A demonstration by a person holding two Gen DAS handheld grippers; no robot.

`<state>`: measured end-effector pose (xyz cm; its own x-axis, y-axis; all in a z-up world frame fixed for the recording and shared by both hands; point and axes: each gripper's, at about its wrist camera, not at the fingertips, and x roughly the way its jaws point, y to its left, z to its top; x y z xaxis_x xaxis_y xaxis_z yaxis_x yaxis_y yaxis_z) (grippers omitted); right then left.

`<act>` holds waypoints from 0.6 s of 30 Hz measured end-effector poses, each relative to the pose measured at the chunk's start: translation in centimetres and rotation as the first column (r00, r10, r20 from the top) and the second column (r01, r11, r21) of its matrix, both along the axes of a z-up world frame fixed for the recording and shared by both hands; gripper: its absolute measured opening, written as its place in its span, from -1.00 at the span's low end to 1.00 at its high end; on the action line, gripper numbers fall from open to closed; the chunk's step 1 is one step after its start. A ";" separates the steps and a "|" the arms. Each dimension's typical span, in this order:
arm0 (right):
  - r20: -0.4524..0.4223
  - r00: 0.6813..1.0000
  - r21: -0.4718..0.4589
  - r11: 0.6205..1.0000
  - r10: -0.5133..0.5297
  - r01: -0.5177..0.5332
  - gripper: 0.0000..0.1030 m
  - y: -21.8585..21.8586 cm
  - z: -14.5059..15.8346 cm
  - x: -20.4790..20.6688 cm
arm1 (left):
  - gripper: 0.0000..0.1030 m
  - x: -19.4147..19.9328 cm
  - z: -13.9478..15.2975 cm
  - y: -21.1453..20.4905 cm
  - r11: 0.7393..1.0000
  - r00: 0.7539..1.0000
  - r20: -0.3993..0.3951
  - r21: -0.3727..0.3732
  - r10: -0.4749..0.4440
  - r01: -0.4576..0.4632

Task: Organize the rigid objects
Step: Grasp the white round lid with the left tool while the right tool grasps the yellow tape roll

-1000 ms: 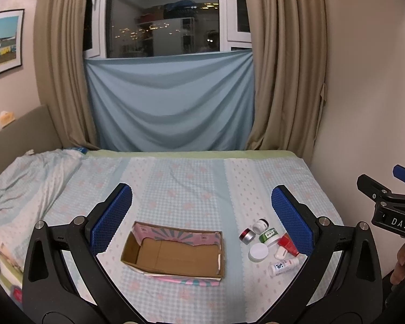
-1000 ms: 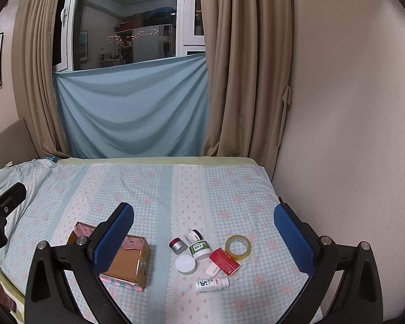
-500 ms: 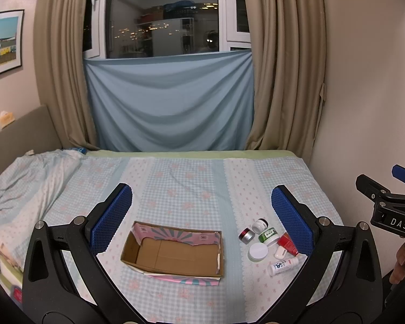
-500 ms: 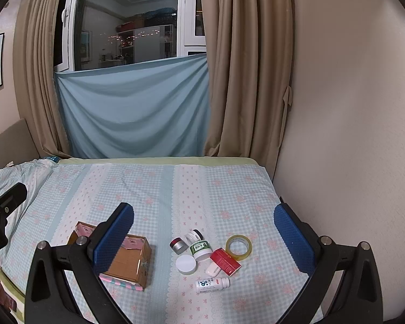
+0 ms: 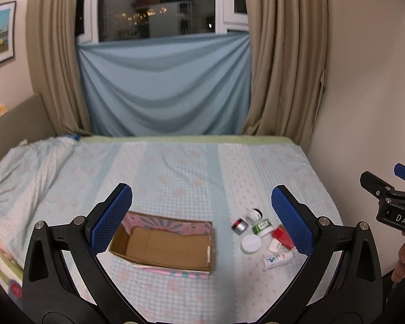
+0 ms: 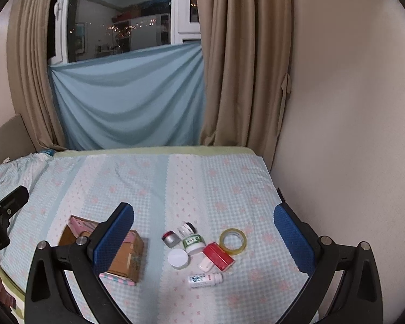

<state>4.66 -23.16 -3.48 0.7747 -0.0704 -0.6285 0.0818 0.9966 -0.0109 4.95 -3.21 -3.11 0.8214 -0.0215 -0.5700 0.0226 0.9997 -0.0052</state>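
An open, empty cardboard box lies on the bed; it also shows in the right wrist view. To its right is a cluster of small items: a silver jar with red lid, a green-label jar, a white round lid, a red box, a small white bottle and a tape roll. My left gripper is open and empty, held above the box. My right gripper is open and empty, held above the cluster.
The bed has a light blue checked cover. A wall runs close along its right side. Curtains and a window stand at the far end. A rumpled blanket lies at the left.
Both views have tilted down a little and moved slightly nearer the bed. The objects have not moved.
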 end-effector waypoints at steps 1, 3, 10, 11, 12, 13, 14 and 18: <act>-0.016 1.000 0.000 1.000 -0.004 0.004 1.00 -0.6 -0.6 0.6 | 0.99 0.7 -0.7 -0.6 1.000 1.000 -0.023 -0.003 -0.001 0.001; -0.048 0.999 0.006 1.000 -0.007 0.008 1.00 -1.8 -1.7 1.8 | 0.99 2.0 -2.6 -1.7 1.000 0.997 -0.078 -0.013 -0.006 0.005; -0.190 0.982 0.019 1.000 -0.016 0.020 1.00 -6.9 -9.6 7.5 | 0.99 6.9 -12.1 -6.4 0.999 0.965 -0.263 -0.051 -0.007 -0.006; -0.214 0.977 0.023 0.999 -0.021 0.027 1.00 -7.6 -11.2 8.5 | 0.99 7.6 -13.7 -7.2 0.999 0.956 -0.294 -0.053 -0.006 -0.010; -0.232 0.972 0.029 0.999 -0.026 0.033 1.00 -8.1 -12.3 9.2 | 0.99 8.3 -15.1 -7.7 0.998 0.948 -0.319 -0.057 -0.008 -0.010; -0.262 0.965 0.043 0.998 -0.031 0.044 1.00 -8.7 -13.9 10.1 | 0.99 8.9 -16.5 -8.2 0.998 0.939 -0.344 -0.064 -0.014 -0.008; -0.288 0.957 0.056 0.997 -0.036 0.054 1.00 -9.3 -15.3 10.9 | 0.99 9.6 -18.1 -8.7 0.998 0.931 -0.365 -0.067 -0.020 -0.005; -0.396 0.917 0.082 0.992 -0.057 0.097 1.00 -10.9 -21.5 13.9 | 0.99 12.2 -23.6 -10.6 0.998 0.894 -0.446 -0.053 -0.039 0.018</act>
<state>18.57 -34.08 -25.02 0.4596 -0.0423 -0.8871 0.1670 0.9852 0.0395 17.12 -13.76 -26.72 0.4794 -0.0763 -0.8743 0.0356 0.9971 -0.0675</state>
